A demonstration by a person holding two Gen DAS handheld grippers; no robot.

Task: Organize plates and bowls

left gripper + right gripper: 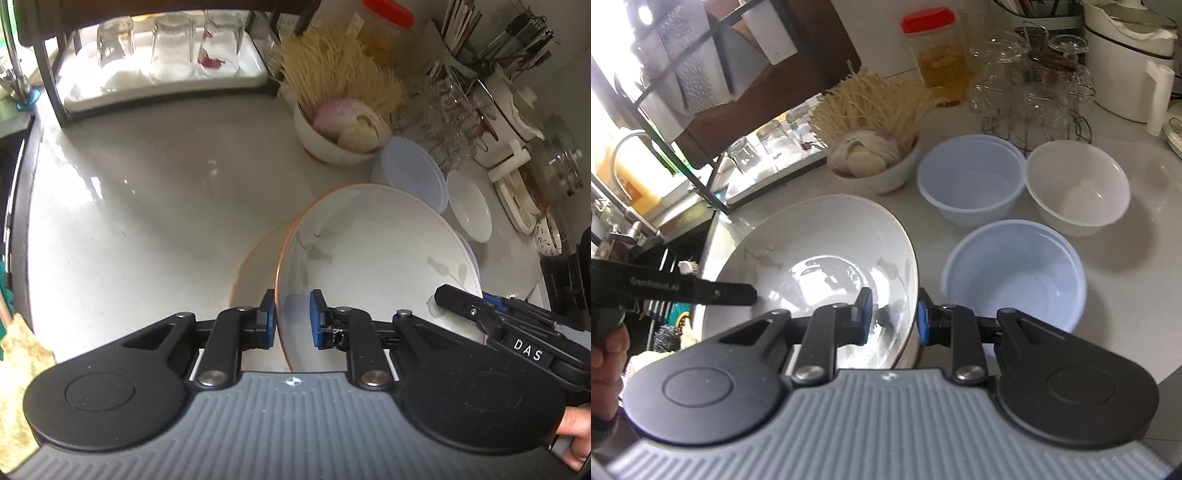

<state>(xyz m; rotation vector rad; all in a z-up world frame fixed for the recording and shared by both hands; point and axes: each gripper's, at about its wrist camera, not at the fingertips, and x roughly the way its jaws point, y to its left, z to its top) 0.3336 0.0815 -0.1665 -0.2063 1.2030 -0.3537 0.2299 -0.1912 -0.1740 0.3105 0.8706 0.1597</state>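
Nearby, three bowls (1014, 273), two plates (369, 251)

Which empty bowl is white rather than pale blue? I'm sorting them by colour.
The white bowl farthest right, beside the rear pale blue bowl; the front pale blue bowl sits by the right gripper.

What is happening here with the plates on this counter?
A person holds a gripper in each hand. The left gripper and the right gripper each straddle the rim of the same white floral plate, on opposite sides, and the plate looks tilted above a second plate beneath it. Two pale blue bowls and a white bowl stand empty on the counter nearby.
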